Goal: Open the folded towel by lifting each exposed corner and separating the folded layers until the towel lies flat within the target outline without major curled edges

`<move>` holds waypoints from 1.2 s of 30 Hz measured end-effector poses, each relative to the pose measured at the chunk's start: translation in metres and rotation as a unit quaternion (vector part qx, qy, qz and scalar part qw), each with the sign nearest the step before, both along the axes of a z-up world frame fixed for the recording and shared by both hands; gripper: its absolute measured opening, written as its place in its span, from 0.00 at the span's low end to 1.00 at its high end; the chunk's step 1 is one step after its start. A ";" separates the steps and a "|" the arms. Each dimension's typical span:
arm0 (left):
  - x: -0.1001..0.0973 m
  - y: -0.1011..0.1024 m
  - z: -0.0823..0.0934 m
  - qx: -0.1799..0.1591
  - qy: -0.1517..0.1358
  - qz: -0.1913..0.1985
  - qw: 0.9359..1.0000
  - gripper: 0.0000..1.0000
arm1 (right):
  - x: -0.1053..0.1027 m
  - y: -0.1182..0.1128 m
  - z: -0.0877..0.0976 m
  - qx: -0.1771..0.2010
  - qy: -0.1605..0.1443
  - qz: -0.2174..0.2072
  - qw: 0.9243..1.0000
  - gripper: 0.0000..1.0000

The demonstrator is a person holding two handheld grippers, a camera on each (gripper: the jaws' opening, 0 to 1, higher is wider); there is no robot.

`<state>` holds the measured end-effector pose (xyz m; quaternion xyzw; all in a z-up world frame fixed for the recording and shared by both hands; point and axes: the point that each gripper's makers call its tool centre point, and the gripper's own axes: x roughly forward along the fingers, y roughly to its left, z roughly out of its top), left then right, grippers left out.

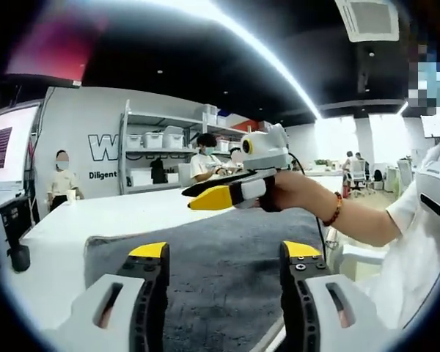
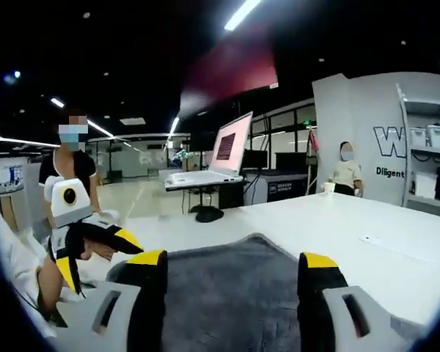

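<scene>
1. left gripper, white-bodied with black jaws and yellow tips (image 1: 226,251): jaws stand wide apart in the left gripper view, nothing between them.
2. right gripper, same white/black/yellow build (image 2: 235,264): jaws spread wide in the right gripper view, nothing clamped.
3. in the left gripper view the right gripper enters from the right, held in a bare hand (image 1: 293,191) with a beaded bracelet on the wrist, forearm level; its yellow tips lie close together.
4. in the right gripper view the left gripper shows at lower left, jaws parted.

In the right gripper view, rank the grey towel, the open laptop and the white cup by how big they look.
1. grey towel, though it lies nearest the camera
2. open laptop
3. white cup, tiny and far off
</scene>
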<state>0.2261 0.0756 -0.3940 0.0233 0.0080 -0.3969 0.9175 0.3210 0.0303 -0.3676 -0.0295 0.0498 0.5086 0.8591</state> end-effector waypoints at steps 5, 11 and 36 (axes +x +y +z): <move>-0.001 -0.008 -0.001 0.006 0.002 -0.009 1.000 0.63 | -0.003 -0.011 0.002 -0.003 -0.016 -0.006 1.000 0.74; -0.001 -0.014 -0.003 0.007 0.006 -0.016 1.000 0.64 | -0.011 -0.027 -0.001 -0.001 -0.022 -0.013 1.000 0.75; -0.005 -0.029 0.022 -0.007 -0.014 -0.020 1.000 0.73 | -0.059 -0.131 -0.020 -0.020 -0.051 -0.089 0.995 0.86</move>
